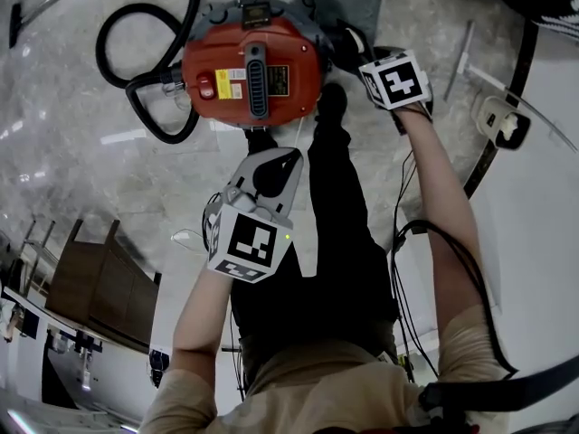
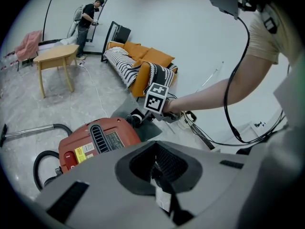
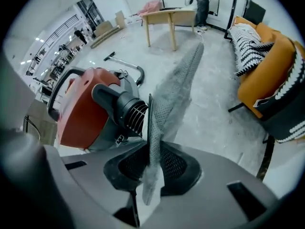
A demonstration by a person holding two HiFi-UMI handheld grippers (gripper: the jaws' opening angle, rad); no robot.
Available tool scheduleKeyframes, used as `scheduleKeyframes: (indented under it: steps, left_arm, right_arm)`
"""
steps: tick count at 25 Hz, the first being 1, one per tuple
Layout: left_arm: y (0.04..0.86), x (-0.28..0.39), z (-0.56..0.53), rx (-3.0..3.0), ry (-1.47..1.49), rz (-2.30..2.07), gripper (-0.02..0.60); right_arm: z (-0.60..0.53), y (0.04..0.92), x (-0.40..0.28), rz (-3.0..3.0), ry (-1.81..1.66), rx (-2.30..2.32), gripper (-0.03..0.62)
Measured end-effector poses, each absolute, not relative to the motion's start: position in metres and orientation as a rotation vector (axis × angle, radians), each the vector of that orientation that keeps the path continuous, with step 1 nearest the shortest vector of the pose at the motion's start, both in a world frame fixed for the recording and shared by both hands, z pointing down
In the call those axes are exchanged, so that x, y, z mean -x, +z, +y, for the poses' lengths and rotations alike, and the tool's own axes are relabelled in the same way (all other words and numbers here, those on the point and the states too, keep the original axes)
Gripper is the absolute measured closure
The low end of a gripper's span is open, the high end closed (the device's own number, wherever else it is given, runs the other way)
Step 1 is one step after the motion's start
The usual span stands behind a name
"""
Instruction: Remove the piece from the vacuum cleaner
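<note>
One grey mesh sheet (image 3: 178, 85), likely light and limp, is pinched at its edge in the right gripper's (image 3: 151, 163) fingers; the left gripper's (image 2: 159, 175) fingers meet empty.

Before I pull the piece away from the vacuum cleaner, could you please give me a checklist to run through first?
1. Grey fabric piece sits between the right tongs: ok.
2. Piece is free of the red vacuum cleaner: cannot tell.
3. Left tongs are empty: ok.
4. Left tongs steady the vacuum cleaner: not ok, they hang apart from it.
5. Black hose lies away from the piece's side: ok.
</note>
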State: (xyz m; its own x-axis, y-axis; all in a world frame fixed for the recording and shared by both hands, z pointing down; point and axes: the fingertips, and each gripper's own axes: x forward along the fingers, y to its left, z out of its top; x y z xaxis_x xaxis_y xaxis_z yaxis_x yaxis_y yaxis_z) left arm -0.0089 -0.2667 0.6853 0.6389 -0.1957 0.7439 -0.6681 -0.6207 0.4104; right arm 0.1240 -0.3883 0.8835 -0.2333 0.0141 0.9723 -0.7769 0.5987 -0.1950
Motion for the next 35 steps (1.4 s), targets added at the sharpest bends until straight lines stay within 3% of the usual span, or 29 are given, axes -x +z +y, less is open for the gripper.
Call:
scheduleKeyframes:
  steps: [3,9,15,17,22,35]
  left_arm:
    - [0.686,0.008,-0.267,-2.158,0.872,-0.67,0.577]
    - [0.688,0.012,-0.269,-2.151,0.876,-0.685,0.577]
    - [0.688,0.011,-0.271,-2.158,0.869,-0.697,0.578]
    - [0.688,0.011,-0.272,-2.161,0.865,-0.698,0.577]
    - [0.687,0.009,-0.27,-2.164,0.867,-0.693,0.577]
    - [0.686,0.012,-0.269,-2.158,0.877,-0.692,0.577]
  right_arm:
    - [-0.386,0.886,-0.121,-1.684,0.928,-0.655,0.56]
    - [-0.385,0.889,-0.12,-1.612,1.701,-0.917,0.559]
    - [-0.382,0.892,-0.119,-1.507,2.066,-1.039,0.551]
    - [-0.383,0.892,-0.119,-1.534,1.982,-1.005,0.551]
    - [-0.384,0.892,-0.12,-1.632,1.17,-0.724,0.565]
    - [-0.4,0.901,-0.157,-1.601,0.526,-0.643,0.565]
